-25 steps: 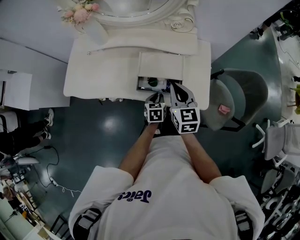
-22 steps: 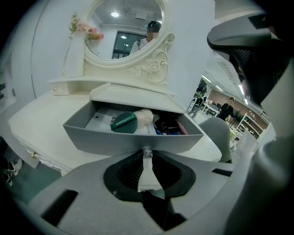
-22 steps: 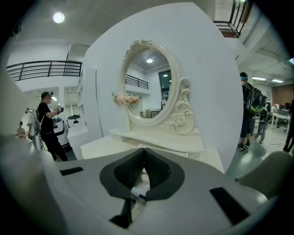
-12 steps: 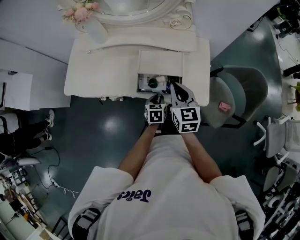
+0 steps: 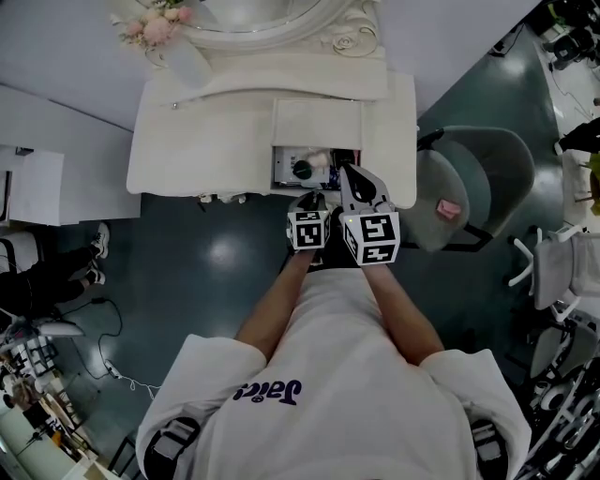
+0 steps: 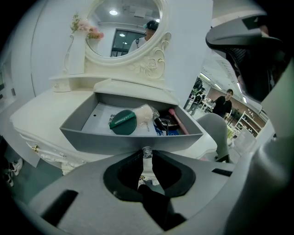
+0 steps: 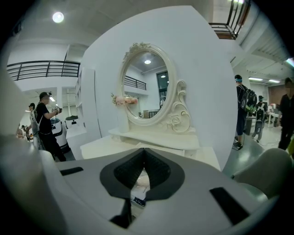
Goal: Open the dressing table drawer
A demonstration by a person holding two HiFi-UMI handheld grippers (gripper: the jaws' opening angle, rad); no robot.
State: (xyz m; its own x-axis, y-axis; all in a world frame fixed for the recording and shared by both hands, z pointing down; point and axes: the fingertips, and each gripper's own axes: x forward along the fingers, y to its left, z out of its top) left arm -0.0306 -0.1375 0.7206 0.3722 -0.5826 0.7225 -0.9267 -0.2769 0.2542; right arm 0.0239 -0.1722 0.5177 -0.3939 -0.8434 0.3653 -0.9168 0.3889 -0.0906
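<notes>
Item: dressing table (image 5: 187, 141), cream, seen from above.
- Back left corner of the table: vase of pink flowers (image 5: 161, 26).
- Back centre: oval mirror (image 6: 126, 27) in a carved cream frame.
- Front centre: drawer (image 6: 133, 140), grey inside, pulled out of the table front and standing open. In it, left to right: a white card (image 6: 97, 120), a round dark green lid (image 6: 122, 121), a pale soft puff (image 6: 144, 114), and a pink stick (image 6: 178, 121) along the right wall, with small dark items next to it that cannot be told apart.
- Middle of the drawer front: small knob (image 6: 147, 150).
- At the drawer front: left gripper (image 6: 147, 158), jaws closed on the knob, level with the table's front edge.
- Just beside it, toward the table's right: right gripper (image 7: 144, 153), jaws together with nothing between them, held higher and reaching over the drawer's right front corner (image 5: 354, 183).
- Right of the table, on the dark floor: grey chair (image 5: 473, 183), with a small pink thing (image 5: 450, 208) on its seat.
</notes>
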